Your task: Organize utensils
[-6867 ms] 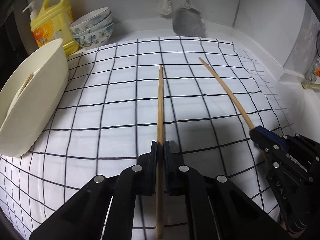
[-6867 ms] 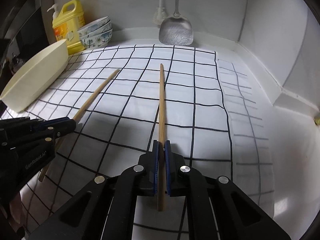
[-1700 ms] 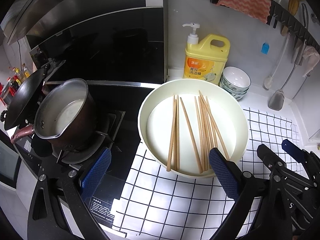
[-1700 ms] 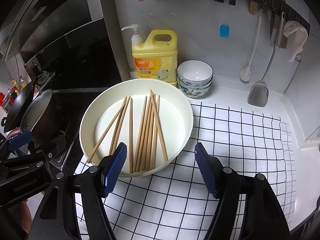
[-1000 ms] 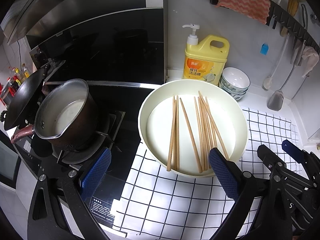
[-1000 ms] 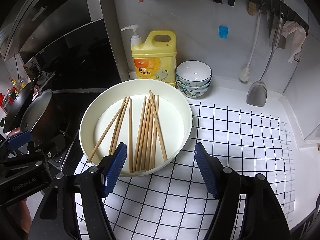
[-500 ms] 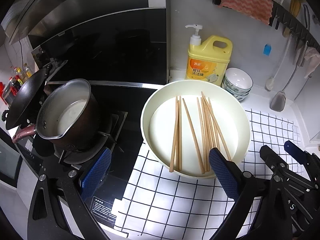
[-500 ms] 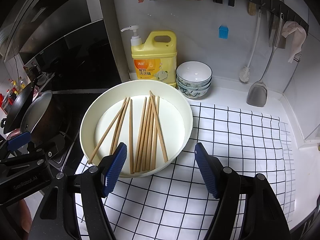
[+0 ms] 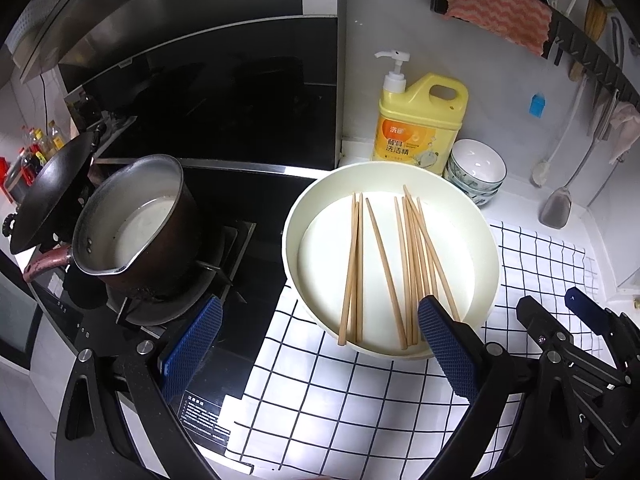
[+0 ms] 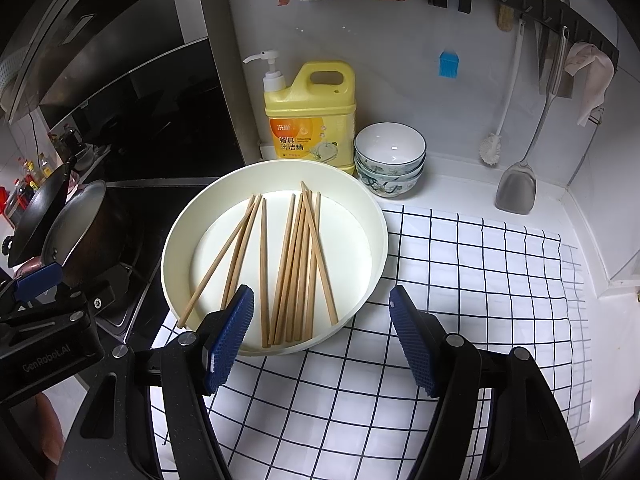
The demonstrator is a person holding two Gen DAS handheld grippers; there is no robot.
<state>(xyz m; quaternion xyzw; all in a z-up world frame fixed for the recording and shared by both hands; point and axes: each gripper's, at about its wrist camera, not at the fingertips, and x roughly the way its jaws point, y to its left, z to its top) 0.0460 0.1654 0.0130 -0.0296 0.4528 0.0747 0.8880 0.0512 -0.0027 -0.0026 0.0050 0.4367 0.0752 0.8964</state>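
The checked cloth (image 10: 460,280) covers the desk (image 10: 452,184); on its edge sits the white basin (image 10: 372,216), the wooden chopsticks (image 10: 296,264) lying loose inside; the right gripper (image 10: 320,340) and left gripper (image 9: 320,348) hover above, fingers (image 10: 230,334) spread wide, holding nothing; only the left view shows the saucepan (image 9: 132,220) fully on the stove.

Ten wooden chopsticks (image 10: 288,264) lie inside one cream basin (image 10: 372,268). Behind the basin stand one yellow detergent bottle (image 10: 312,120) and three stacked bowls (image 10: 390,160). Left of the basin sit one saucepan (image 9: 136,220) and one wok (image 9: 48,188).
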